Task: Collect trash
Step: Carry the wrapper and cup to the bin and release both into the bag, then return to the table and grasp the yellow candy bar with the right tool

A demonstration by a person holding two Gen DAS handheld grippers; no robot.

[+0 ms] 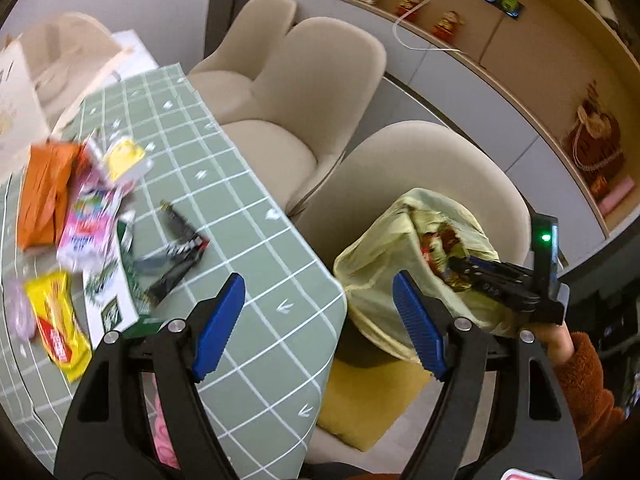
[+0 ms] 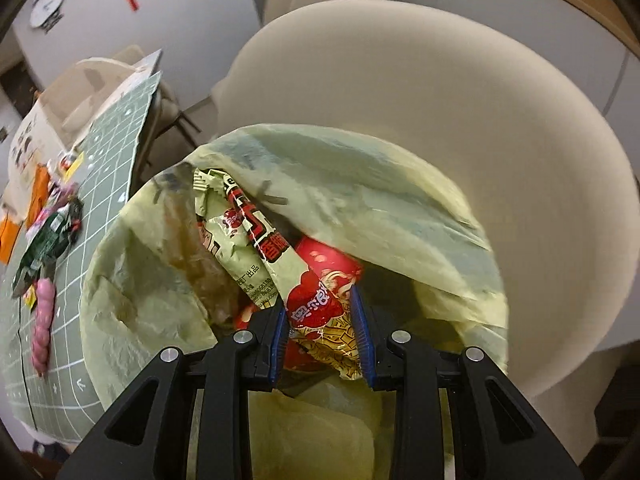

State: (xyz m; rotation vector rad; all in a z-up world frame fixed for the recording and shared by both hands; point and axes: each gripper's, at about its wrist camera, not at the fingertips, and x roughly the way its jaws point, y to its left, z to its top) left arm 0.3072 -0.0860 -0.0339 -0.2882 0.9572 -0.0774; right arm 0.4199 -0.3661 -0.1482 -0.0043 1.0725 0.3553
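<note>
A pale green trash bag [image 1: 384, 256] [image 2: 360, 200] hangs open beside the table, in front of a beige chair. My right gripper [image 2: 320, 312] is inside the bag's mouth, shut on a red and cream snack wrapper [image 2: 316, 300]; it also shows in the left wrist view [image 1: 480, 272]. My left gripper [image 1: 318, 316] is open and empty above the table's corner. Wrappers lie on the green checked tablecloth [image 1: 248, 240]: an orange pack [image 1: 44, 192], a pink pack [image 1: 88, 224], a yellow pack [image 1: 56, 324], a black wrapper [image 1: 176, 256] and a dark green one [image 2: 48, 240].
Beige chairs [image 1: 320, 92] stand along the table's far side. A yellow cushion [image 1: 360, 404] lies on the seat under the bag. A white paper bag [image 1: 24, 92] stands at the table's far left. Cabinets and shelves with ornaments [image 1: 596, 136] line the wall.
</note>
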